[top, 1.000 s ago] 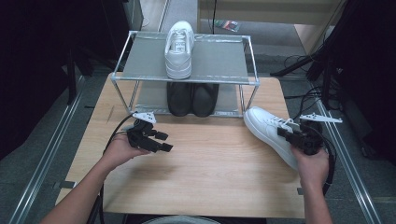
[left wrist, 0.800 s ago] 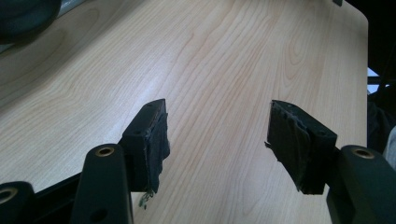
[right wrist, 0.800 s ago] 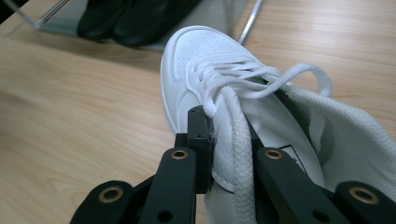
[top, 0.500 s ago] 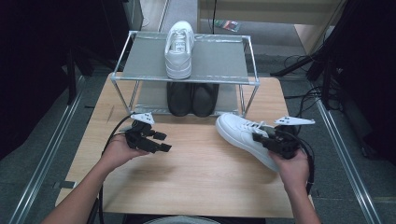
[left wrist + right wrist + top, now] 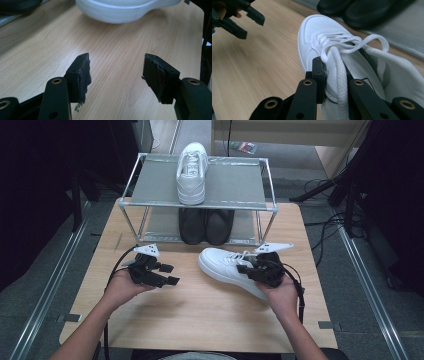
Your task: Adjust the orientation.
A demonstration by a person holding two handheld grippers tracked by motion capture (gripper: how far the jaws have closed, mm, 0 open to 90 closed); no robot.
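My right gripper [image 5: 256,269] is shut on a white sneaker [image 5: 225,265], pinching its side wall beside the laces [image 5: 342,47]. In the right gripper view the jaws close on the white sneaker [image 5: 312,37] with a lace running between them. The sneaker lies low over the wooden table [image 5: 210,315], in front of the rack, its toe toward the left. My left gripper [image 5: 169,274] is held still at the table's left, open with nothing between its pads [image 5: 81,75]. The sneaker's toe [image 5: 125,11] shows just beyond it.
A metal two-level rack [image 5: 150,185] stands at the back of the table. Another white sneaker [image 5: 192,167] sits on its top shelf and a pair of black shoes [image 5: 206,225] on the lower one. Cables trail from both grippers.
My right gripper has carried the white sneaker leftward, from the table's right edge to just in front of the rack's middle. The left gripper has stayed where it was.
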